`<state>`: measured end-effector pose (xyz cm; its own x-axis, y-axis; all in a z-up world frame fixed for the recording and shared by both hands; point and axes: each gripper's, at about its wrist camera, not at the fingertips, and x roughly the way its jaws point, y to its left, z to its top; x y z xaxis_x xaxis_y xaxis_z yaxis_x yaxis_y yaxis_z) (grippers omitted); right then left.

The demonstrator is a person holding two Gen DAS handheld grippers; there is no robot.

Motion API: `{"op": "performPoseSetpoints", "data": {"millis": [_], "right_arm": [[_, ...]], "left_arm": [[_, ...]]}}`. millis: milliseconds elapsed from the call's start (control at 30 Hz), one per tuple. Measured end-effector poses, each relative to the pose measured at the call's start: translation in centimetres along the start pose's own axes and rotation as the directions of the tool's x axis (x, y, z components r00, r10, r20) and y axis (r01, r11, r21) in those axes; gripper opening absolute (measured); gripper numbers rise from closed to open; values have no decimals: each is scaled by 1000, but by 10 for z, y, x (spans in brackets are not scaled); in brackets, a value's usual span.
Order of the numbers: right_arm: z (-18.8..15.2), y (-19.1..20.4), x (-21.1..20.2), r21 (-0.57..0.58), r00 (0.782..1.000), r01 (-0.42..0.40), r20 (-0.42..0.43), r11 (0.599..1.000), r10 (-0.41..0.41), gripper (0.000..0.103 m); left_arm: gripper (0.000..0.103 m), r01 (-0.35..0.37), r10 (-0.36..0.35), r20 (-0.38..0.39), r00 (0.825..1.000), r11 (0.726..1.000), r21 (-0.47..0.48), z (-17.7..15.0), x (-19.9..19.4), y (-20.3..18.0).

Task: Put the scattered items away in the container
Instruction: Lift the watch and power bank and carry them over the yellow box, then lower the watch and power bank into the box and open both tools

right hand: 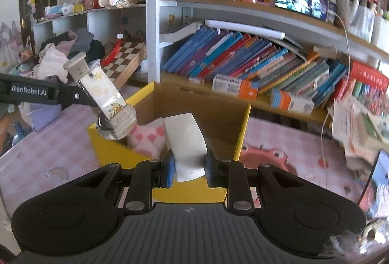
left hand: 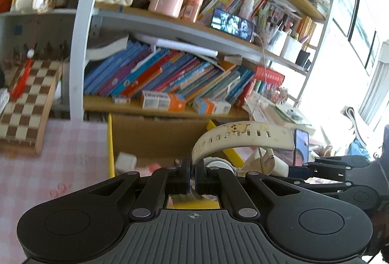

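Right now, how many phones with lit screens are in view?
2. One lit phone lying sideways on the upper shelf, cable attached. One lit phone standing upright at the desk's right edge. Clutter may hide others.

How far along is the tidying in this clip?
Done: a pink heart-patterned item already lies in the yellow box.
In hand: the left tool is shut on a white watch, the right tool on a white block, both over the box, neither released.
Left: a pink item beside the box.
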<state>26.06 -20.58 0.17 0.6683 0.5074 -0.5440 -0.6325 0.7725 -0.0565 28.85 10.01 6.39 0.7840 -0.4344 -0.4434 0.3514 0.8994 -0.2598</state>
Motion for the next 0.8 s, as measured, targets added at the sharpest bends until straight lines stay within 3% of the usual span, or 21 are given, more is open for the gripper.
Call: {"op": "performPoseSetpoints", "data": {"millis": [467, 800], "right_arm": [[51, 2, 98, -185, 994, -6, -112, 983, -15, 23], [54, -1, 181, -240, 963, -20, -267, 971, -46, 23]], "left_arm": [[2, -48, 57, -74, 996, 992, 116, 34, 81, 49], [2, -44, 82, -213, 974, 983, 180, 37, 149, 69]]}}
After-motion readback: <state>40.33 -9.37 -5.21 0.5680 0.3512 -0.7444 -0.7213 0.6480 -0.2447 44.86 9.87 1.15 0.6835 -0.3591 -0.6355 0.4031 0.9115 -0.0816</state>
